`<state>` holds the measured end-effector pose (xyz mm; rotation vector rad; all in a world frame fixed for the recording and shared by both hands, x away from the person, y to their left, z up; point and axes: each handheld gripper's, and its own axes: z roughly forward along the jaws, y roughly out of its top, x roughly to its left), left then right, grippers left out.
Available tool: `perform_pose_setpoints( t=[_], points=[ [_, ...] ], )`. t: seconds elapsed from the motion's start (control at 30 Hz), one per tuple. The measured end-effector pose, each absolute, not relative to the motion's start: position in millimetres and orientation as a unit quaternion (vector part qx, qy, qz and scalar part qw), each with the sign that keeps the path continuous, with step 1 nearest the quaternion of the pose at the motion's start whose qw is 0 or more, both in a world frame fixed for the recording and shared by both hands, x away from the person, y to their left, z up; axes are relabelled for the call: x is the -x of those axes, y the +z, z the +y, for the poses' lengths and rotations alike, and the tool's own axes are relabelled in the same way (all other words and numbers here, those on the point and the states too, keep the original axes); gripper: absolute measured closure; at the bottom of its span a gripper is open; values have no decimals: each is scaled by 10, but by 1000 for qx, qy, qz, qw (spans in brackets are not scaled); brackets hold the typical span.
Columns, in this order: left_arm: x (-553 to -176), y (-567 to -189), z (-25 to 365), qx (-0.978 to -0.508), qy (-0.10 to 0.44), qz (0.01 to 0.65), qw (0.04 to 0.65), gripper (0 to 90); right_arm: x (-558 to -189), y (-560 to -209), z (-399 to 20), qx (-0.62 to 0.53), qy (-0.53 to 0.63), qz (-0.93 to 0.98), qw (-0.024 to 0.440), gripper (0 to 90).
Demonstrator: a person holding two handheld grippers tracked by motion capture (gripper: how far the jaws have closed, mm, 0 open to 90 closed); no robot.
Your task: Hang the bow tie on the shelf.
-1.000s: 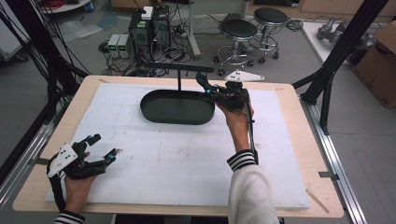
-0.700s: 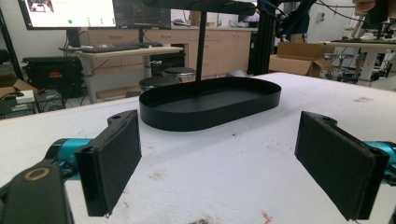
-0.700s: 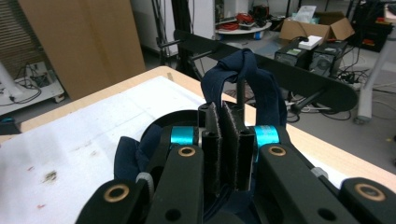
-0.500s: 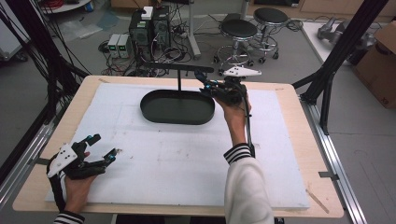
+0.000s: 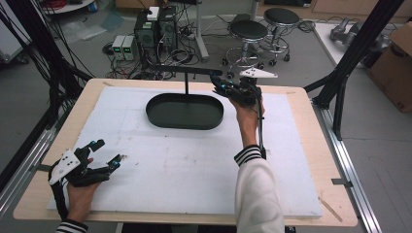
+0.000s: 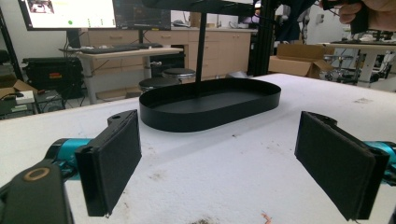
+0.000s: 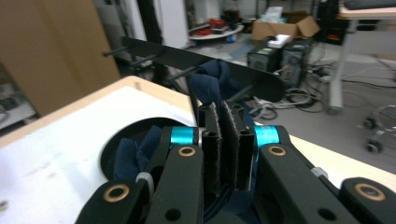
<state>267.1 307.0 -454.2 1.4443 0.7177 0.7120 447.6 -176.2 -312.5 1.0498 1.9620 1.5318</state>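
The left gripper [image 5: 104,162] rests low at the near left corner of the white table mat [image 5: 184,165], its 2 padded jaws spread wide with nothing between them. Ahead of it stands a black oval tray [image 5: 184,111] with an upright post and a crossbar [image 5: 187,71] carrying small pegs.

Farther right, the right gripper [image 7: 224,135] is raised at the bar's end, jaws pressed together on a fold of dark blue cloth [image 7: 210,79], which rises toward the bar while the rest bunches under the gripper. I'd judge the cloth light, limp and easy to snag; a pinch near an edge or loop would probably serve best for draping it over a peg. I can read no brand or writing anywhere.
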Motion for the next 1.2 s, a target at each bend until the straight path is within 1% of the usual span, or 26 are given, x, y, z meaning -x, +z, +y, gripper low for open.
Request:
perform_pose_setpoints(
  t=[0.3,0.6,0.87,1.2],
  points=[
    [-2670,-4541,3070,-632,312,314,636,149,-4510,-3148,-1774,-402,528,700,263,857],
    [-2670,-4542,3070,-632,312,314,636,149,-4586,-3214,-1807,-418,519,691,281,857],
    [-2670,-4542,3071,-632,312,314,637,149,-4682,-3297,-1836,-437,513,682,283,856],
    [-2667,-4542,3073,-633,312,313,636,149,-4819,-3499,-1787,-457,475,704,266,841]
  ],
)
